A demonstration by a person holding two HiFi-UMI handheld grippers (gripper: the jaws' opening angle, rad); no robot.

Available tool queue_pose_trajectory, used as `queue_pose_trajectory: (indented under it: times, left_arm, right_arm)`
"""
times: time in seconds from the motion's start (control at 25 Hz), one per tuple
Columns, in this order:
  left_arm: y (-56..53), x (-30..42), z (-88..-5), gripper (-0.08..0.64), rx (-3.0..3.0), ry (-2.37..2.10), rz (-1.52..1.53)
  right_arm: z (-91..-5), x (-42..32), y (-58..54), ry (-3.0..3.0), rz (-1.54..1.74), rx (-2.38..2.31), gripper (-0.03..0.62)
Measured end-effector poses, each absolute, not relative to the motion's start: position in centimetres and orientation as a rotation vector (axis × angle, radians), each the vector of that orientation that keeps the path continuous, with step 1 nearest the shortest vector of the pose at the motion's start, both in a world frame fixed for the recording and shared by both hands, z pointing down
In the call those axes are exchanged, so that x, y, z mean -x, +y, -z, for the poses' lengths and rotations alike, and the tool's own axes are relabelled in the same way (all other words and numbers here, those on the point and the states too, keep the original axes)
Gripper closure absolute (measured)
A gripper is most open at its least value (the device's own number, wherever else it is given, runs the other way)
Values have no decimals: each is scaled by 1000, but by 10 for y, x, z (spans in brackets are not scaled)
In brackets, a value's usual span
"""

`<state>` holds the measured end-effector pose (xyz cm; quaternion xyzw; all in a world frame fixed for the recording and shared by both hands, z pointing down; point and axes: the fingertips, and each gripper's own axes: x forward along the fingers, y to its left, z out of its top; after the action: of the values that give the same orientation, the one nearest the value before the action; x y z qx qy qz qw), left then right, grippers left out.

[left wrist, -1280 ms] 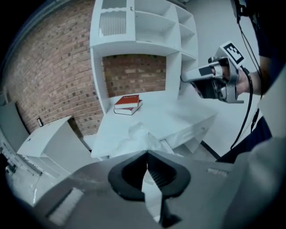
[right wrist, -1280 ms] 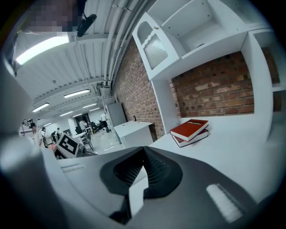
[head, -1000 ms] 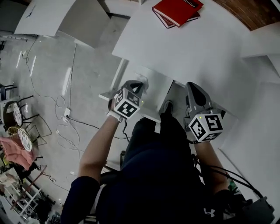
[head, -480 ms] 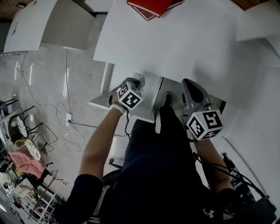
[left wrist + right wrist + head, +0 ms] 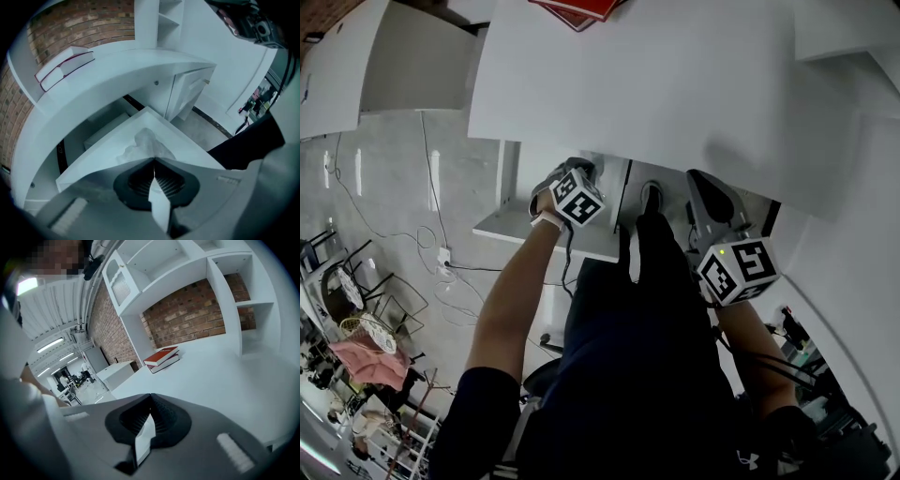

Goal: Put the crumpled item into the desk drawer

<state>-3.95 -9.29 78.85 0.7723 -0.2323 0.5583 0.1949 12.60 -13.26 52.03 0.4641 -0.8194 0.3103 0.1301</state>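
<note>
A white crumpled item (image 5: 146, 142) rests on the floor of the open white desk drawer (image 5: 192, 149), right at the tip of my left gripper (image 5: 153, 160). Its jaws are shut, and the item's near edge runs into their seam. In the head view the left gripper (image 5: 584, 169) reaches over the drawer (image 5: 514, 225) under the desk's front edge, and its body hides the item. My right gripper (image 5: 699, 178) hangs at the desk edge to the right, shut with nothing in it (image 5: 151, 397).
The white desk top (image 5: 656, 84) carries two red books (image 5: 577, 7) at its far side, seen also as the red books (image 5: 161, 357) before a brick wall. A person's dark legs and a shoe (image 5: 651, 199) lie between the grippers. Cables (image 5: 441, 258) trail on the floor at left.
The left gripper has pushed farther in over the drawer toward the desk. The right gripper has stayed near the desk edge. The head view has shifted, so the books slid toward the top edge.
</note>
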Motion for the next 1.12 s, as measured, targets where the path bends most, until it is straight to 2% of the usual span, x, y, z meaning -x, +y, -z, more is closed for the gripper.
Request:
queue_pose_trajectory:
  times: [0.32,0.72,0.92,1.12]
  left_arm:
    - [-97,37,-828,555,-2211,-633,-1717]
    - [-111,20,-837,547,-2286,-693,-1745]
    - [-112,15,-819,459,-2336,-746,-1686]
    - [-115,24,-795,457,-2332,-871,-1601]
  right_arm:
    - [-541,-136,-119,-2331,-942,-1362,589]
    - [-555,-144,-102,-2289,-977,-1382,589]
    - [-551,-138,-104,-2317,-961,-1357,589]
    - [-538,-122,-109,-2375,-925,-1297,589]
